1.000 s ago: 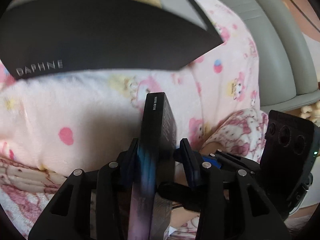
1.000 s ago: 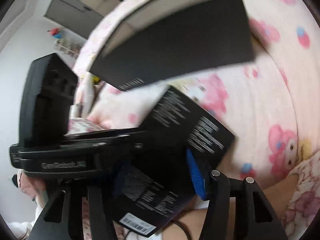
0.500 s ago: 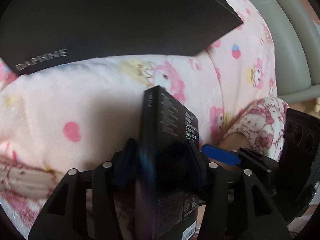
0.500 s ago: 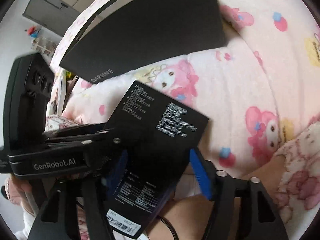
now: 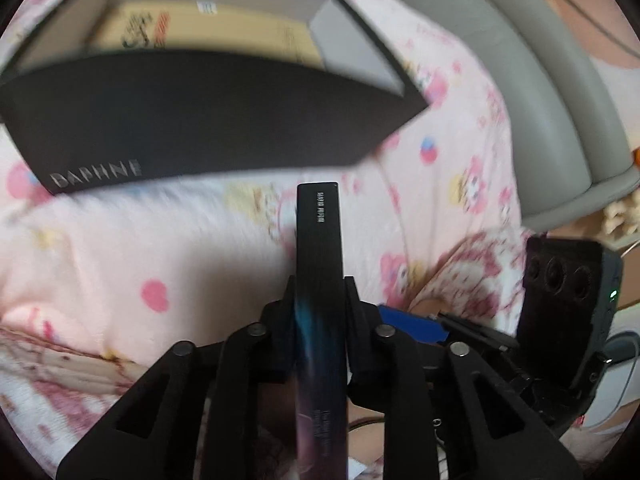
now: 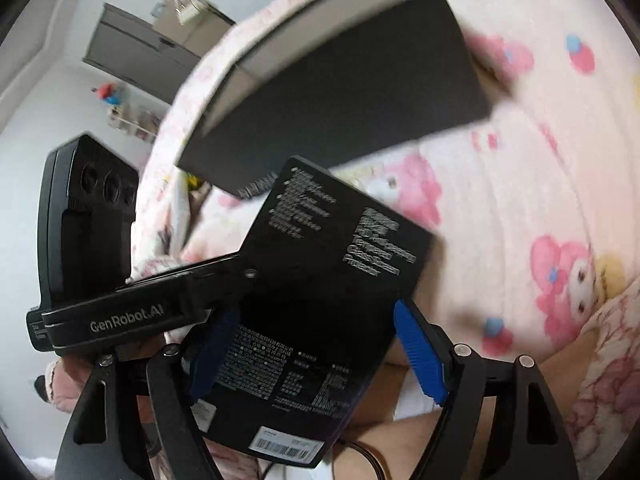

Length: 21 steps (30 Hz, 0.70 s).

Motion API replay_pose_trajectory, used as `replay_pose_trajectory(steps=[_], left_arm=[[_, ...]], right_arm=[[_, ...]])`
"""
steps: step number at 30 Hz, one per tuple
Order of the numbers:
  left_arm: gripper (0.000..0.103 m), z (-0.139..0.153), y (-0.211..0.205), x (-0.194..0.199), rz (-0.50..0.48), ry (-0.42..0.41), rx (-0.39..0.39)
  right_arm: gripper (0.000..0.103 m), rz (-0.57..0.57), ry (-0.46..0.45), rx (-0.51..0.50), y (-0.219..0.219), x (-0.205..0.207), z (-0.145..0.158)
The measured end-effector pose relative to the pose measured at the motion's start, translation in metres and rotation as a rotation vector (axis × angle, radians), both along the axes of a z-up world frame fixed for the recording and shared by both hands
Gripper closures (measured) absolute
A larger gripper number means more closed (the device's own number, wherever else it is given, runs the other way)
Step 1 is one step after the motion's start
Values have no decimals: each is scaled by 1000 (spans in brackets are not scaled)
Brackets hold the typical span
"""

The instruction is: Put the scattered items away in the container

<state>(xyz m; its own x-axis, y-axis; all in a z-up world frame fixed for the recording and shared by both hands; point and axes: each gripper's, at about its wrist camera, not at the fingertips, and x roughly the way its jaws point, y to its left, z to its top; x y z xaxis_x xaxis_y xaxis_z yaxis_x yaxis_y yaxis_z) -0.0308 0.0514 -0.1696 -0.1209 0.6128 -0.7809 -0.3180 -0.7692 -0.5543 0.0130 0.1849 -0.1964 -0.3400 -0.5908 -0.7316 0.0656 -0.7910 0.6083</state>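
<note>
Pink cartoon-print blanket (image 5: 120,264), grey padded headboard (image 5: 540,92), open black container (image 5: 192,120)

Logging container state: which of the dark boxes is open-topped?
The large DAPHNE box, lidless with a tan carton inside; the slim black box in the left gripper is sealed.

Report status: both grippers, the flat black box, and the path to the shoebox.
Left gripper just closed, clamped on flat black box edge-on. Right gripper just opened, pads clear of it. Open DAPHNE shoebox ahead; nothing between.

Blur perhaps hides the tan carton's (image 5: 208,32) print inside the container (image 5: 192,120).
</note>
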Motion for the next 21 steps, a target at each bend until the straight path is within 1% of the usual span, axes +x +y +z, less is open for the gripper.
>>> replay_pose_trajectory(steps=[2,3,4,5,6,7,9,10,11,12,13,14,16,18,20,21], left_arm=[[85,4,-7,-2,47,40,-30],[84,1,-11,-7,60,20,-20],[80,-5,-14,-12,66,-13,-20],[76,-9,-16,-15,79,-38,-58],[70,-11,-17,-17,94,-42,-126],[67,-10,-19,-17,100,-34,-166],[67,-6,-25,-13,110,-21,-184],[64,-5,-26,-13,111,-21,-194],[63,-7,-26,-13,107,-23,-203],[60,-10,-25,-13,112,-32,-228],[60,-12,-24,-12,117,-35,-244],[58,-15,-22,-10,107,-41,-241],[57,-23,-17,-9,84,-82,-190],[57,-23,-16,-7,94,-64,-175],[58,-12,-19,-5,100,-46,-127],[58,-4,-21,-1,96,-31,-101]], right_arm=[[26,-7,18,11,1,-1,5],[26,-10,7,24,-1,-2,3],[26,-2,-13,27,-2,-5,-1],[26,11,-37,26,-3,-7,-4],[26,25,-63,29,-4,-9,-8],[26,40,-79,31,-6,-11,-11],[26,52,-85,21,-6,-11,-15],[25,50,-91,13,-5,-12,-18],[25,46,-109,18,-4,-14,-22],[25,33,-136,20,-3,-18,-30],[25,25,-146,6,-3,-21,-33],[25,23,-156,-8,-5,-26,-38],[27,35,-160,-46,-5,-30,-41],[31,41,-143,-30,-5,-30,-39],[43,24,-119,-33,1,-27,-34],[45,9,-98,-38,7,-24,-25]])
